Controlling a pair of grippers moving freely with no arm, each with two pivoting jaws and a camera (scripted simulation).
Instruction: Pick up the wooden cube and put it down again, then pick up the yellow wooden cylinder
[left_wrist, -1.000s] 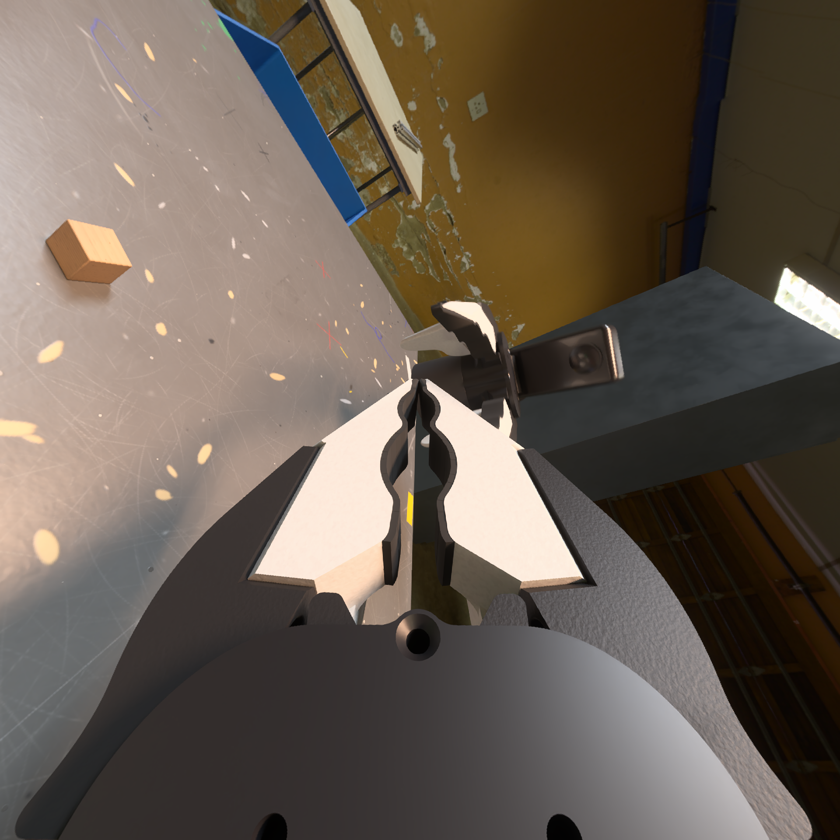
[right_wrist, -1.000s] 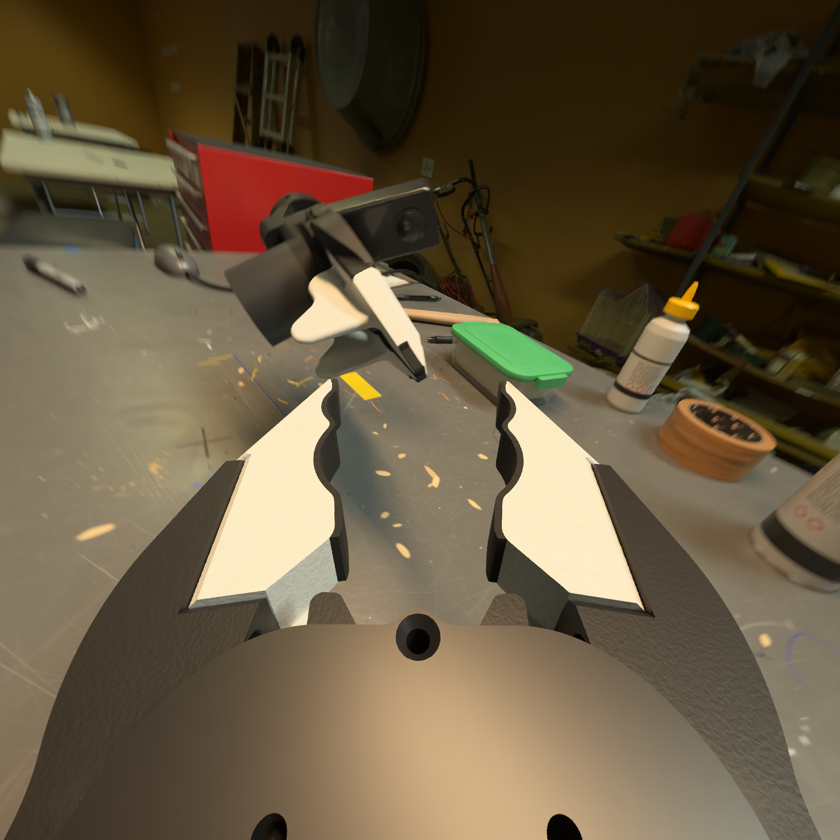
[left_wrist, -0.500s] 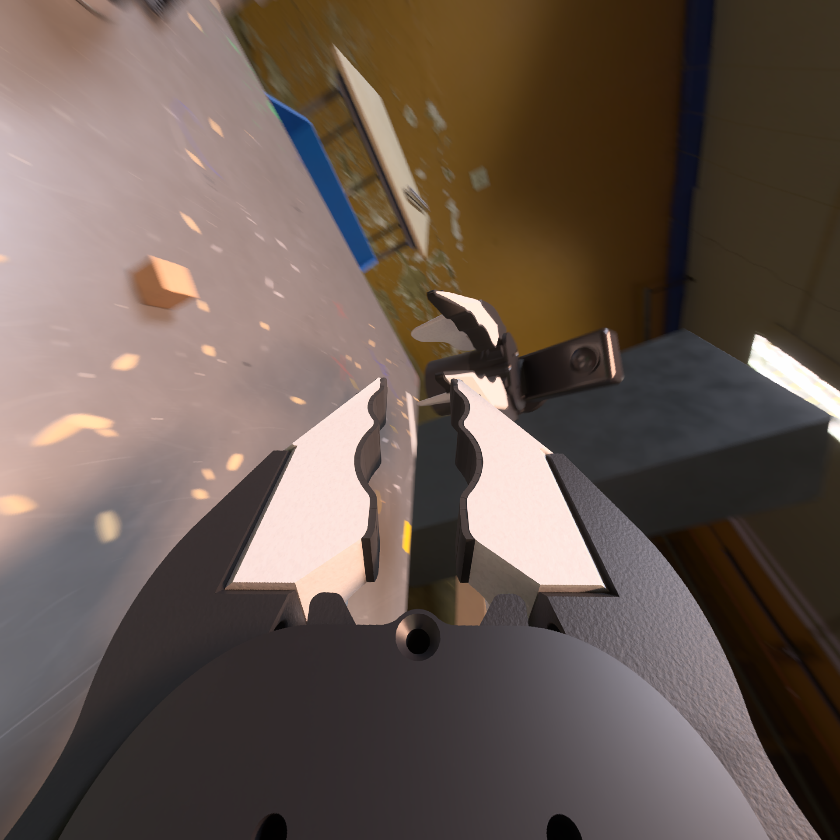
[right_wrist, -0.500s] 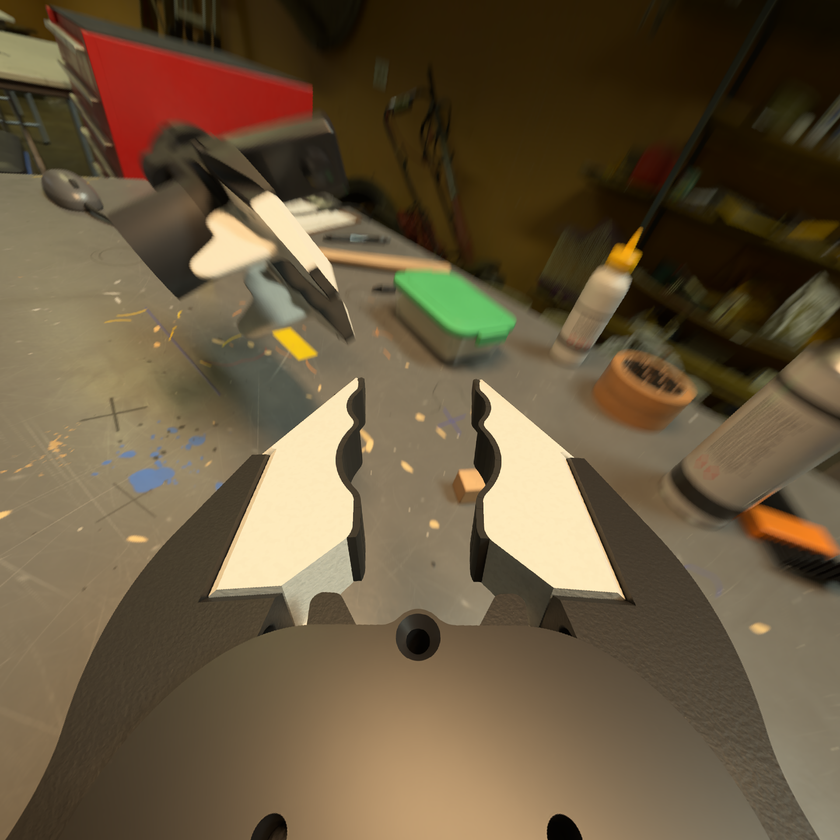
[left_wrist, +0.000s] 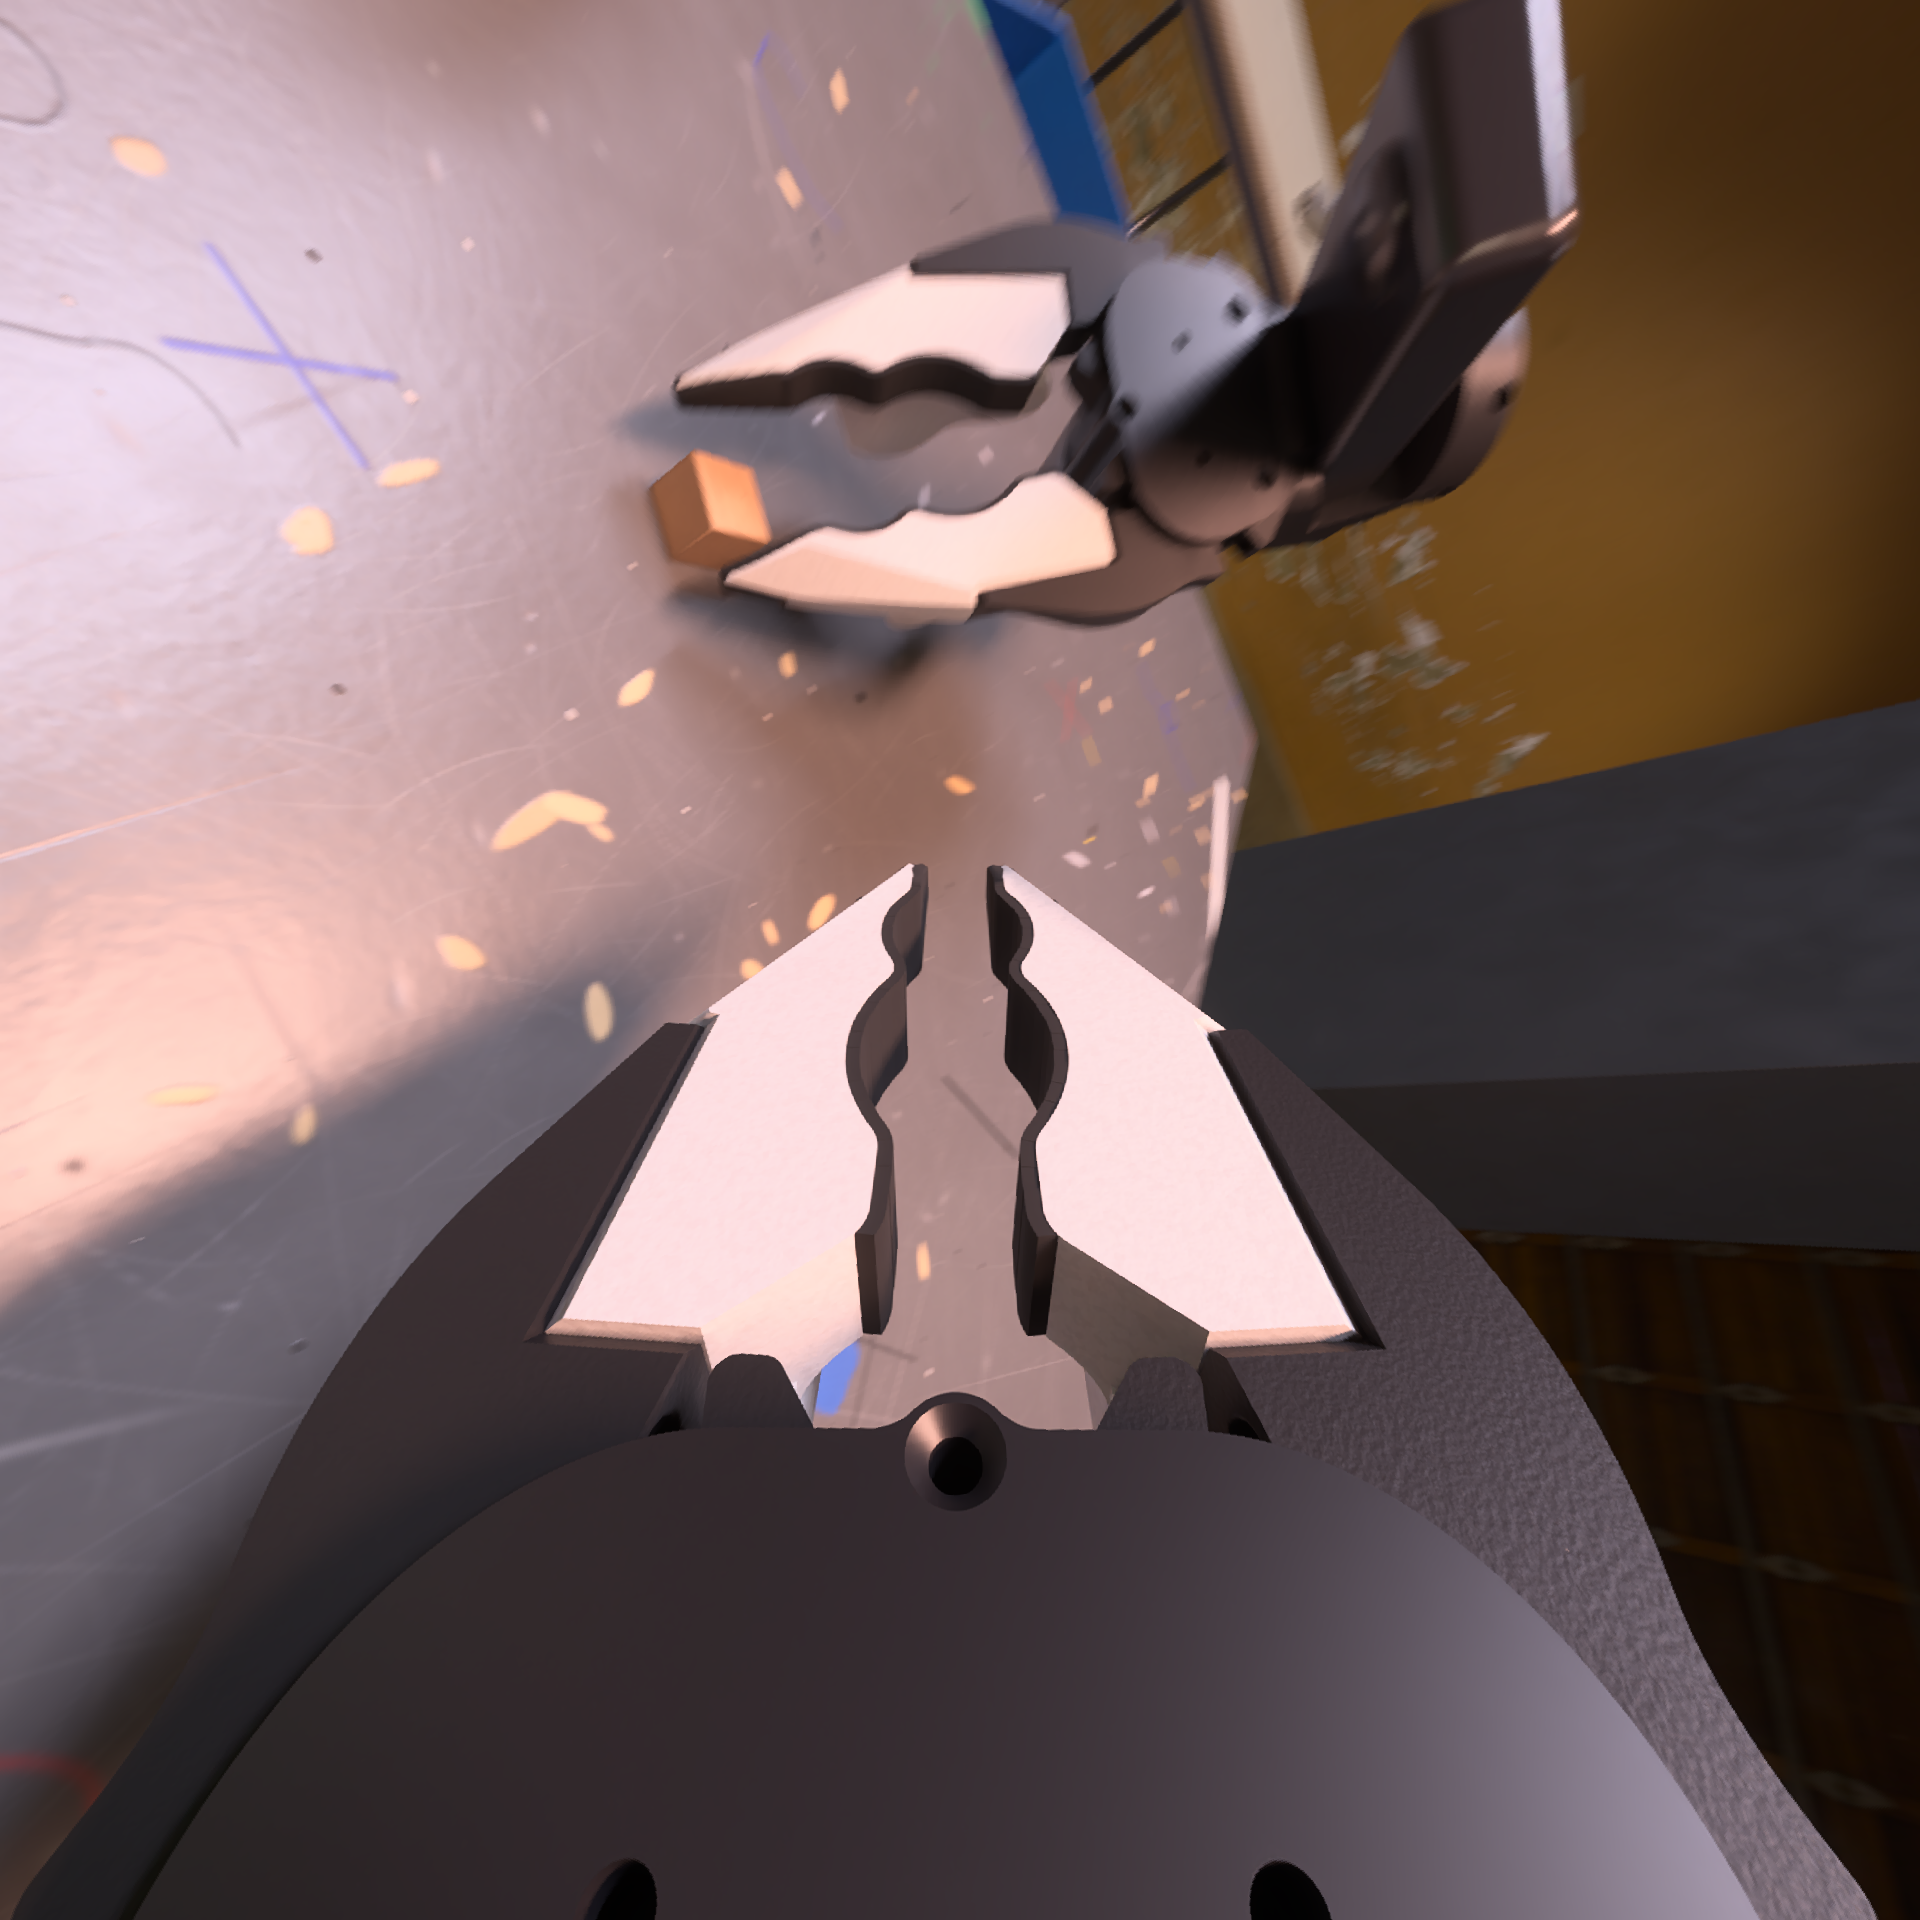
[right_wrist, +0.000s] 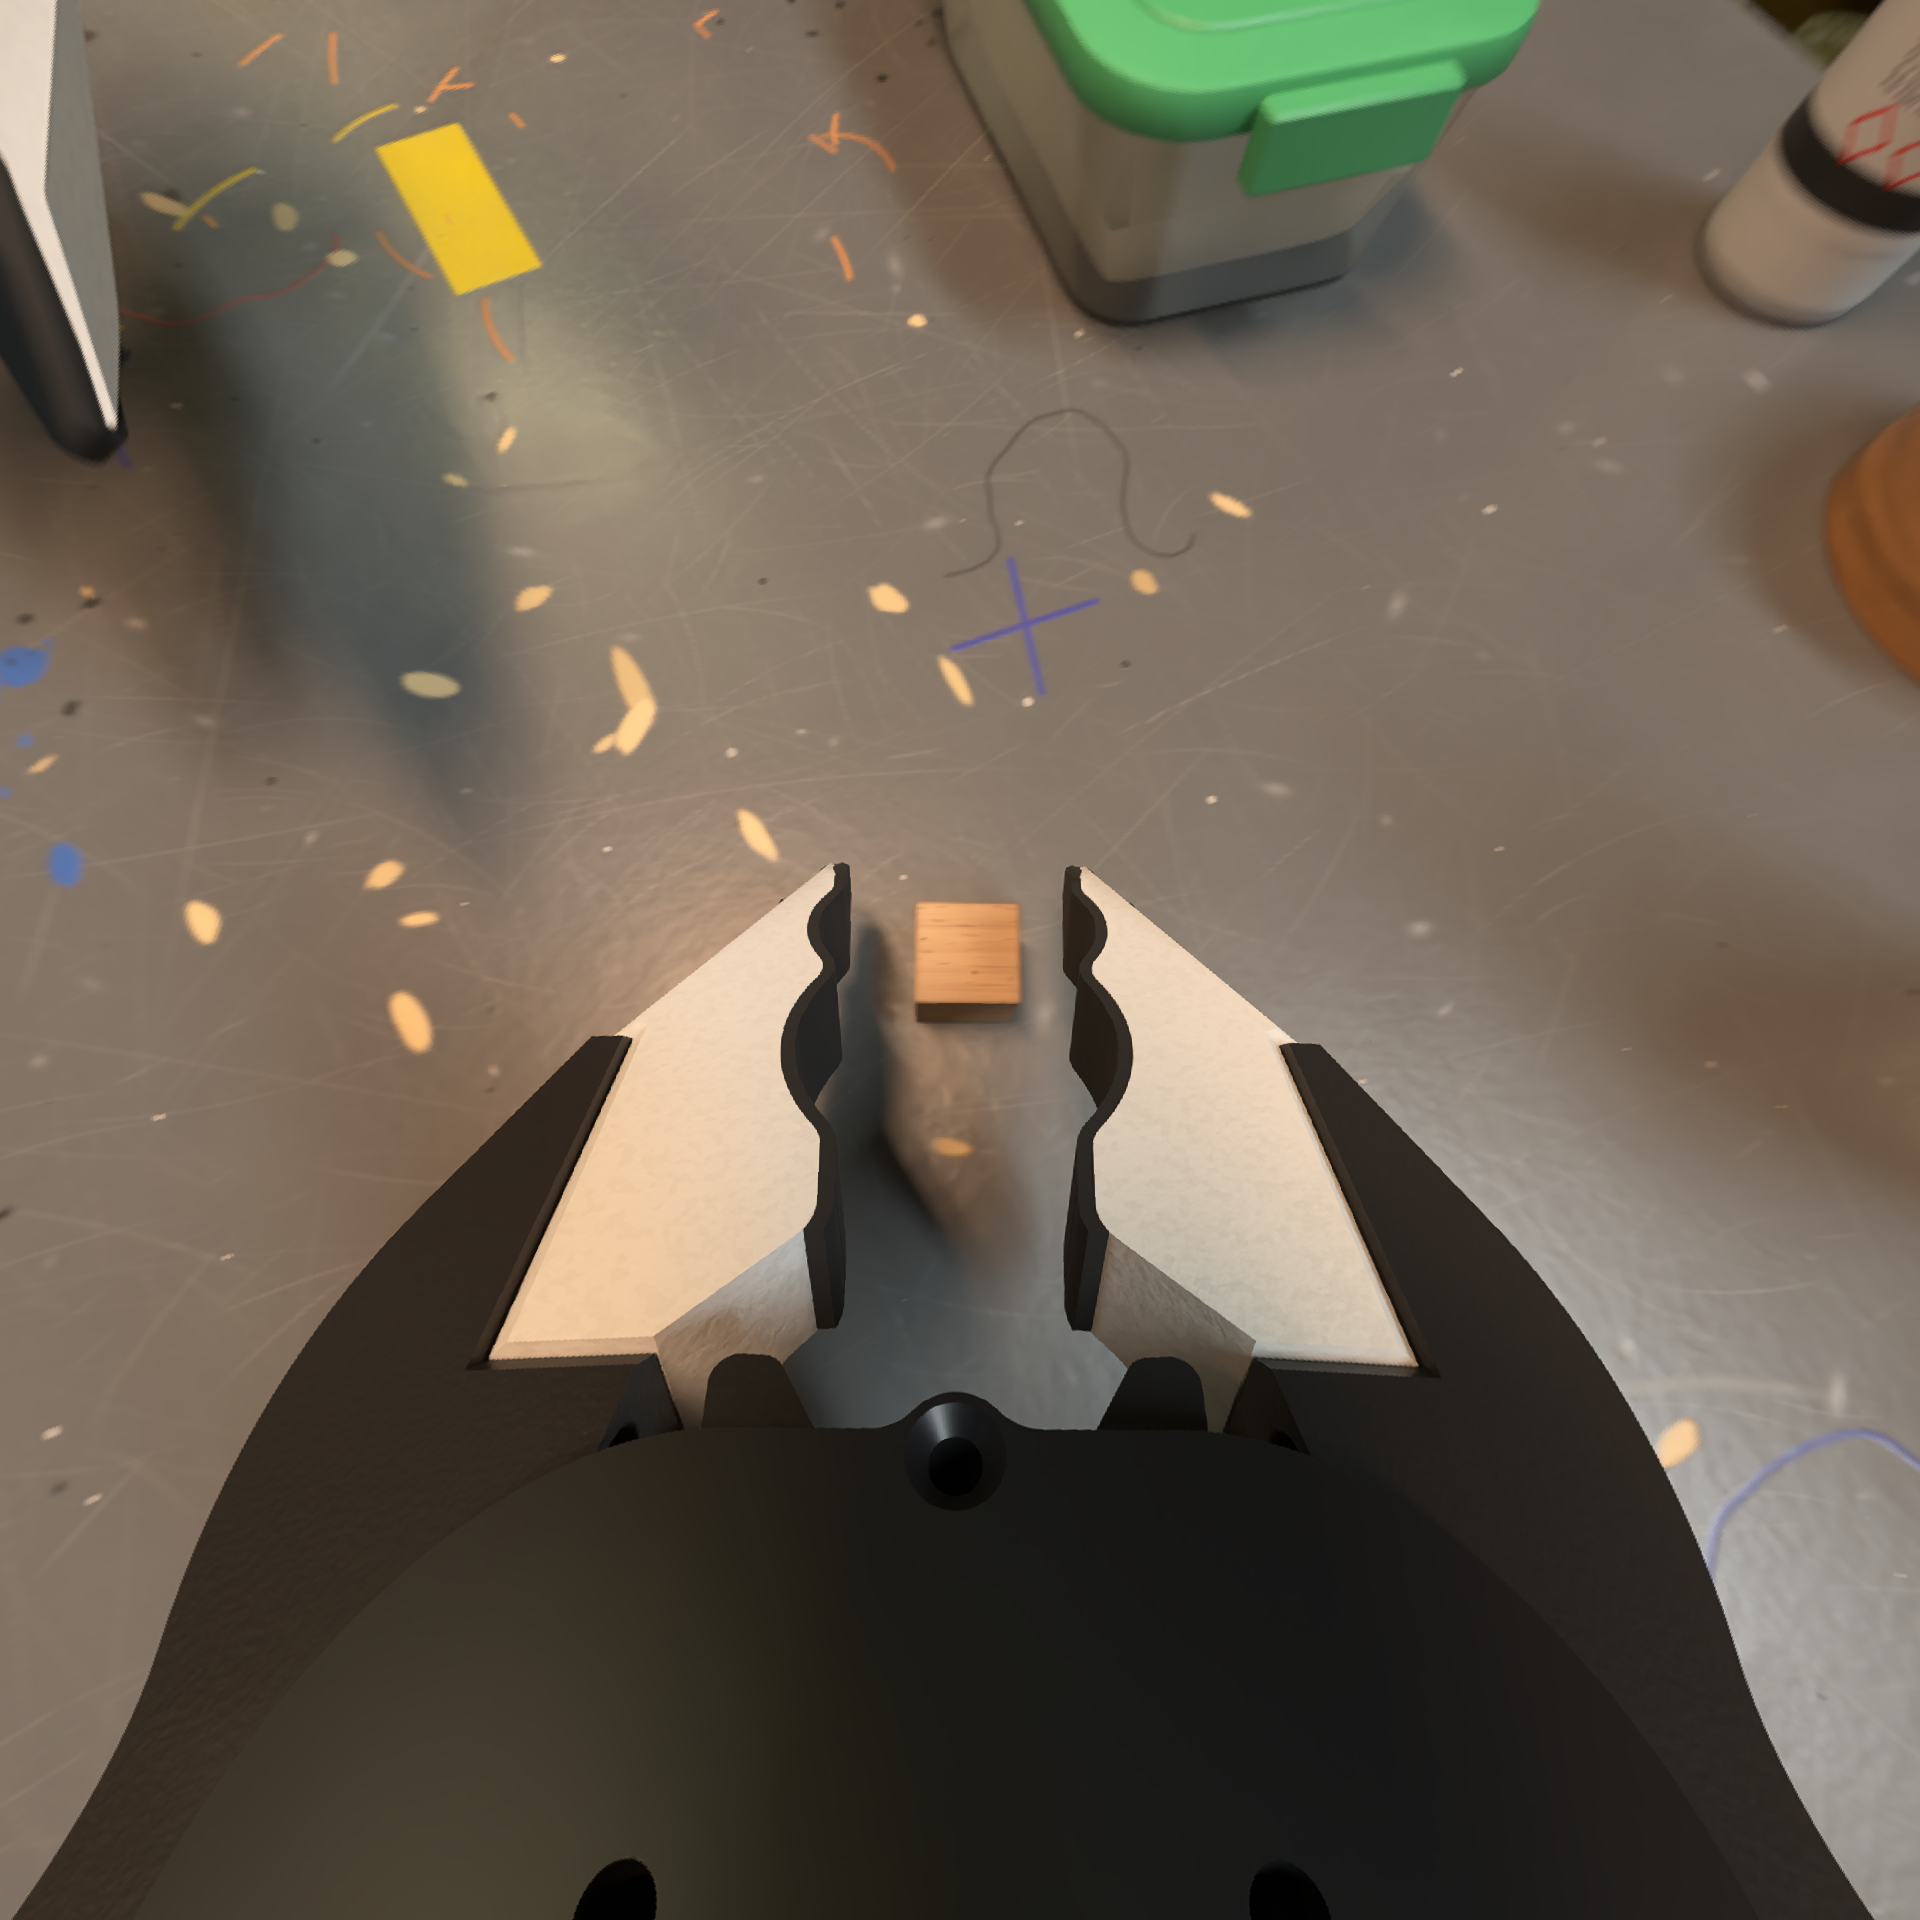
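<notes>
Right hand-held gripper now above the wooden cube

On the grey surface (right_wrist: 1351, 727), the right hand-held gripper (right_wrist: 956, 883) has swung down within the last second, fingers spread around the wooden cube (right_wrist: 966, 961), mid-surface, not touching; so grasping seems next. The left hand-held gripper (left_wrist: 956, 883) is slightly apart, empty.

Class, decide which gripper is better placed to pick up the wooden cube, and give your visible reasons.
The right gripper. It is open above the wooden cube, which sits between its fingertips. The left gripper is farther off, open only narrowly and not lined up with the cube.
</notes>
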